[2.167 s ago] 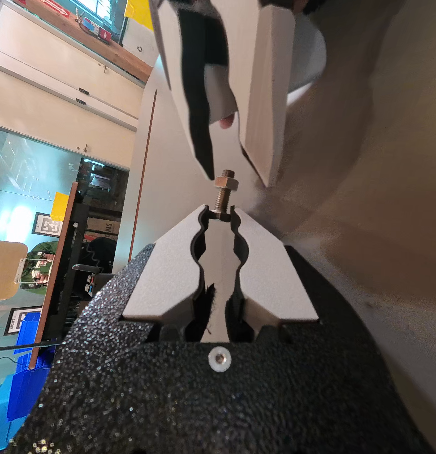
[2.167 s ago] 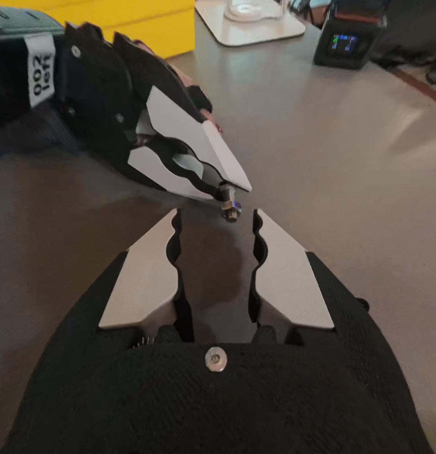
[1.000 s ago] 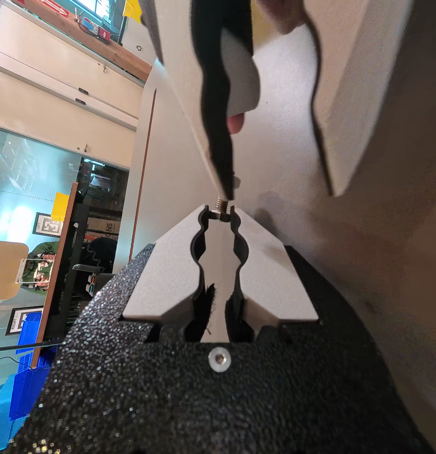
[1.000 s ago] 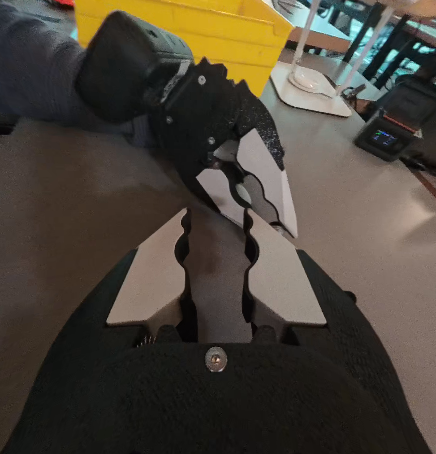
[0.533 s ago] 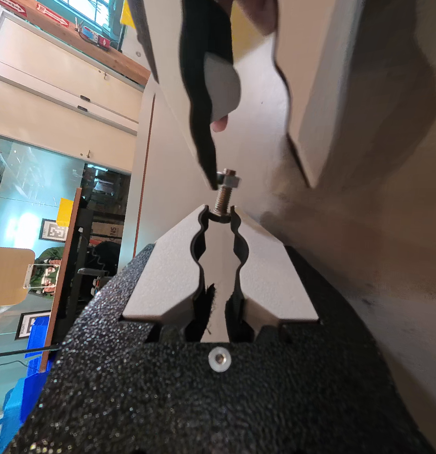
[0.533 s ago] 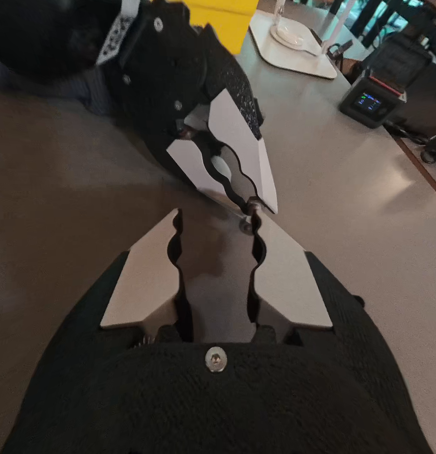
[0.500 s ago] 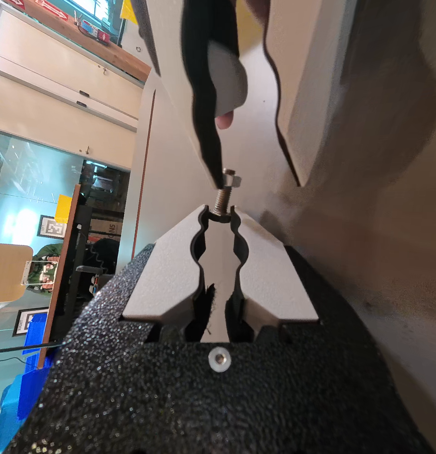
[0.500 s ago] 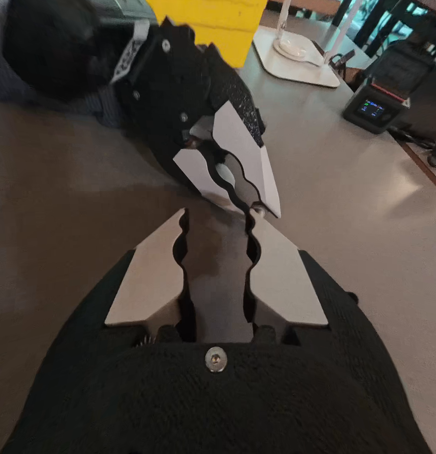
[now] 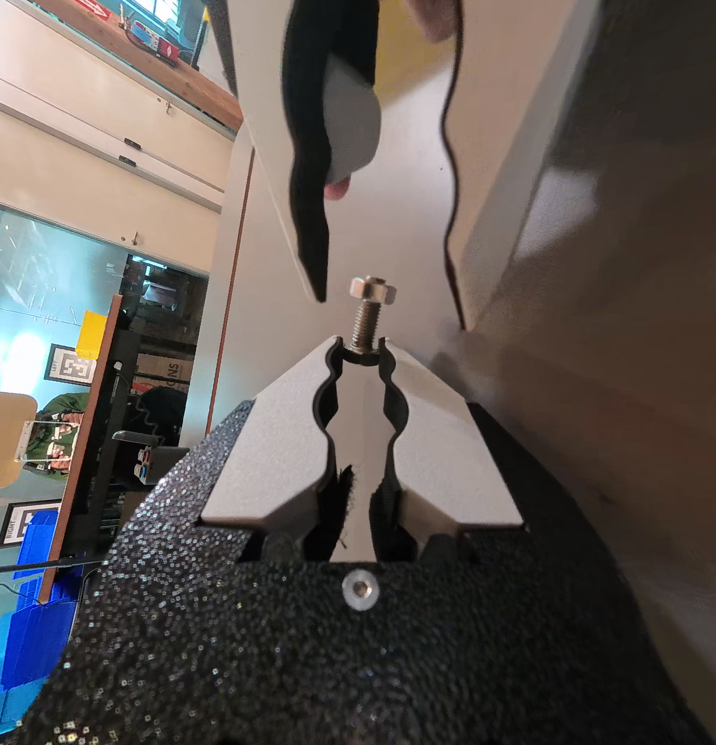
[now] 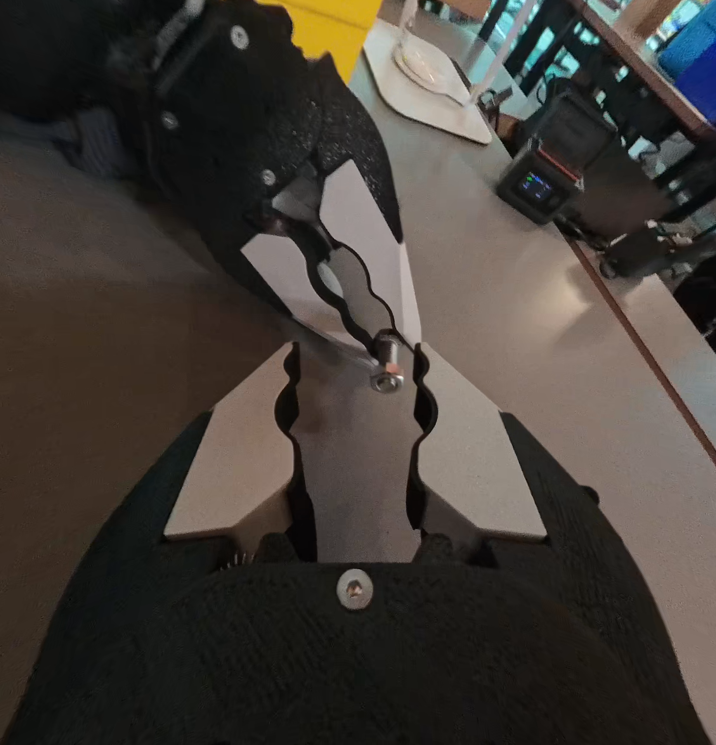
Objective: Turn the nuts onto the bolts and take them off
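Jaws of left gripper (image 9: 361,346) pinch bolt (image 9: 363,325) by head; right gripper (image 10: 355,350) spread around nut (image 9: 372,291) at thread tip; off-centre closing risks knocking nut onto desk (image 10: 509,322).

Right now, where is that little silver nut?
The nut sits at the free end of the bolt pinched by the left claw, between the right claw's open fingers.

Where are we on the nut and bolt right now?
Done: the nut sits threaded at the tip of the bolt. In hand: the left gripper is shut on the bolt's head end; the right gripper is open around the nut, not gripping. Left: close on it and turn.
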